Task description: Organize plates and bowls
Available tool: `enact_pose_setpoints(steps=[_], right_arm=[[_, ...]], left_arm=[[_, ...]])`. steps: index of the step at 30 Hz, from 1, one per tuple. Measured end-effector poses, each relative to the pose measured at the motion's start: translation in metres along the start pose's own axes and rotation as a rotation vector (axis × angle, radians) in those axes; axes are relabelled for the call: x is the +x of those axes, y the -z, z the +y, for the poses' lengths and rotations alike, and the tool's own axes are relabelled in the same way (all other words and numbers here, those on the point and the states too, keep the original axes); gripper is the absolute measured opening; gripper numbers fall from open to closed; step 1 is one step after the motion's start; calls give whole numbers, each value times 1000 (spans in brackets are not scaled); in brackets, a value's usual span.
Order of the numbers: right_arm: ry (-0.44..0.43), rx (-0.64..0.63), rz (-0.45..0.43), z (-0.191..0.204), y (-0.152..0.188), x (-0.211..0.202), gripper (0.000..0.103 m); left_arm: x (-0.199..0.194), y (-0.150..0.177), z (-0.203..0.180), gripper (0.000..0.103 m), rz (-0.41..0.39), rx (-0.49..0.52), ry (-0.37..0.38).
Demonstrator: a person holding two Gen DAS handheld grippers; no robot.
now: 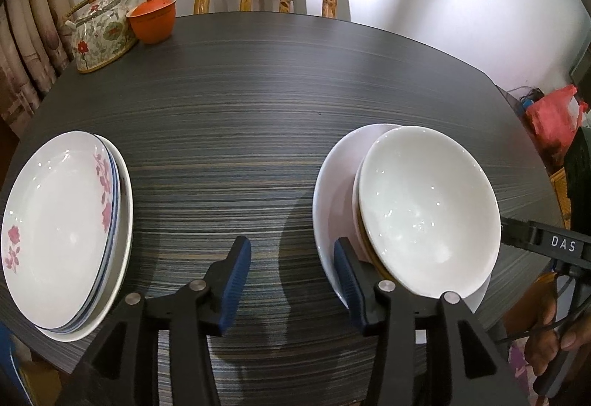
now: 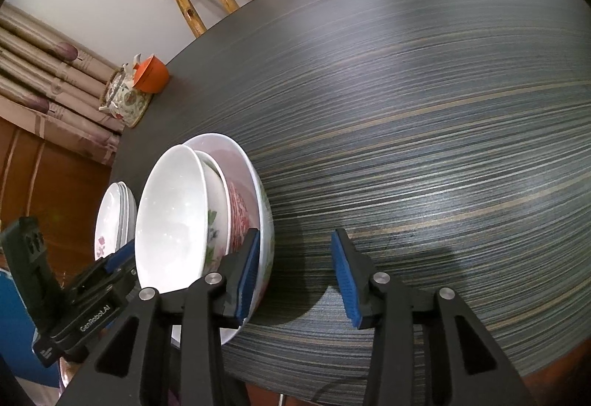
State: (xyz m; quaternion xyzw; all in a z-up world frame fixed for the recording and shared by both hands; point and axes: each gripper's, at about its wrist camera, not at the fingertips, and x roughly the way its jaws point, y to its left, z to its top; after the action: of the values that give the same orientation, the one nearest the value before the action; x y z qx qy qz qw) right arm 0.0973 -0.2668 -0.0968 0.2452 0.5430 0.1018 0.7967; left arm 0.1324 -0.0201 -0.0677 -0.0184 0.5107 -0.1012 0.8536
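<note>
The nested bowls [image 1: 428, 206] are stacked on the desk [image 1: 258, 110], just right of the left tongs [image 1: 291, 280] and left of the right tongs [image 2: 295, 276]; both tongs are held open and empty; the stacked plates [image 1: 62, 228] lie further left, nearer the left tongs.

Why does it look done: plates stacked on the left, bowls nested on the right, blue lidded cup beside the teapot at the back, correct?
Not quite: the lidded cup beside the teapot is orange, not blue, as the left wrist view shows. The plates are stacked left and the bowls nested right.
</note>
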Motion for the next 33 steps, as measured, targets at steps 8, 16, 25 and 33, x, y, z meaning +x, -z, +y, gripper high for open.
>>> enact_pose_setpoints(steps=[8, 16, 25, 33], right_arm=[[-9, -26, -1, -2, 2, -2, 38], [-9, -58, 16, 1, -2, -1, 38], [-53, -64, 34, -2, -4, 3, 38], [-100, -64, 45, -8, -10, 10, 38]], left_arm=[[-1, 1, 1, 48, -26, 12, 1], [0, 0, 2, 48, -29, 19, 7], [7, -4, 14, 48, 25, -57, 66], [9, -7, 12, 39, 23, -30, 57]])
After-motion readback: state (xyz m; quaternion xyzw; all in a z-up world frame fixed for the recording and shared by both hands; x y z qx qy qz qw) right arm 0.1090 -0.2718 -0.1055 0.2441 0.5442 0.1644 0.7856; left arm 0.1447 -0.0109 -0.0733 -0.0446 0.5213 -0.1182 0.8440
